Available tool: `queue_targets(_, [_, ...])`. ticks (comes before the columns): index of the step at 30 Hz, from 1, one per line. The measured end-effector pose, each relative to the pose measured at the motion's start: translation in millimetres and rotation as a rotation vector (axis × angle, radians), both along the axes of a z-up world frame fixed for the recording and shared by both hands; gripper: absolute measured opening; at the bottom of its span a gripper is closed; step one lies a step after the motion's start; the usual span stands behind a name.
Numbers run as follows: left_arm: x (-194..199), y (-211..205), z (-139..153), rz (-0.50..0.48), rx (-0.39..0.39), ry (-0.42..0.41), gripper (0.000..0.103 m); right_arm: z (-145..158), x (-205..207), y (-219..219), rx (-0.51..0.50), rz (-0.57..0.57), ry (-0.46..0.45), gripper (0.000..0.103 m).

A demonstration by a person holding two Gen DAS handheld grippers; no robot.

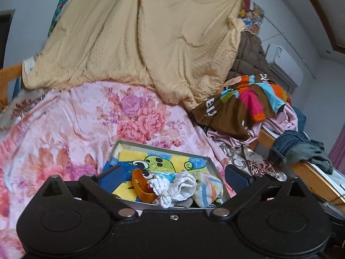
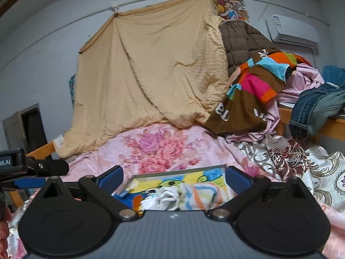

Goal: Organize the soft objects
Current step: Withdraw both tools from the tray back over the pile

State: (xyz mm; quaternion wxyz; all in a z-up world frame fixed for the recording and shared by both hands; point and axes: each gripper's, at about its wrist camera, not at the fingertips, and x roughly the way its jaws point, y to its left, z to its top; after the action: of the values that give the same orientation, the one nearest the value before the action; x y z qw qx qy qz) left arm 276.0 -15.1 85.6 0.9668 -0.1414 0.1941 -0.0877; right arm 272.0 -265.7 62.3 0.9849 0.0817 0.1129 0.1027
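Note:
A shallow metal tray lies on the pink flowered bed sheet. In it are a yellow and blue cartoon cloth, a bunched white cloth, a pastel striped cloth and a curved orange piece. My left gripper hangs open above the tray's near end, with nothing between its blue pads. My right gripper is also open over the tray, above the white cloth and the striped cloth, touching neither.
A tan blanket hangs from a line behind the bed. On the right are piled a brown multicoloured blanket, lilac fabric and a brown quilted coat. Jeans drape over a wooden rail. An air conditioner is on the wall.

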Motion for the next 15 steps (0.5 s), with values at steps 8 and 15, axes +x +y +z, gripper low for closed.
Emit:
queue_targets(8, [-45.9,20.0,7.5,-0.017,0.019,-0.027,0.102,-4.6,-36.9,15.3,-0.001,0.051,-0.058,0.103])
queue_targets(15, [-72.5,41.9,3.3,-0.021,0.045,-0.021,0.102,-15.8,-68.3,28.8,-0.035,0.082,-0.112,0.103])
